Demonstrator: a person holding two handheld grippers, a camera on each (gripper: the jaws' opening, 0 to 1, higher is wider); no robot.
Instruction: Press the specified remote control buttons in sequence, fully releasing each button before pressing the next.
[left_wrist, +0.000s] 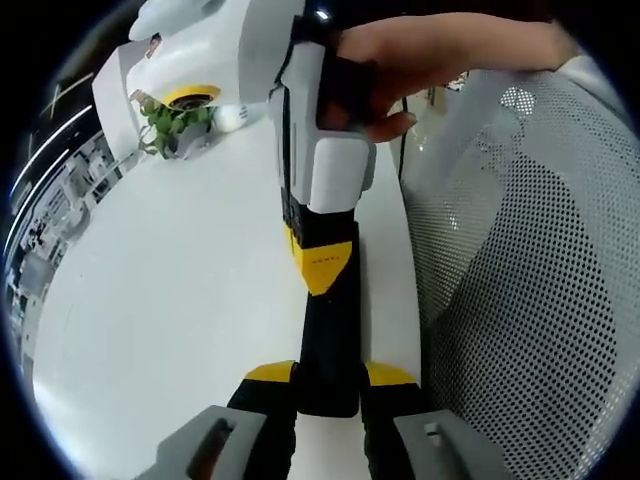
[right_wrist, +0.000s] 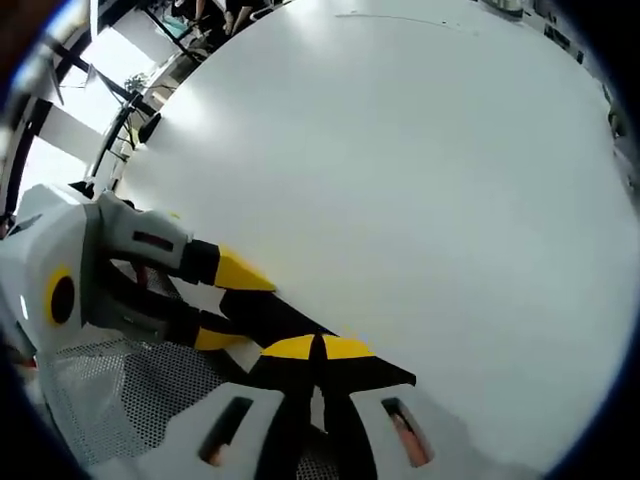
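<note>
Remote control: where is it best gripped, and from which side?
By its near end, coming in lengthwise along the table, jaws across the narrow width. The remote control is a slim black bar lying flat, so this hold leaves its top face free for the right gripper.

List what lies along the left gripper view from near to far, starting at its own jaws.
left gripper clamped on the black remote control → right gripper pointing down at the remote → hand holding it → green plant at the far end of the white table.
</note>
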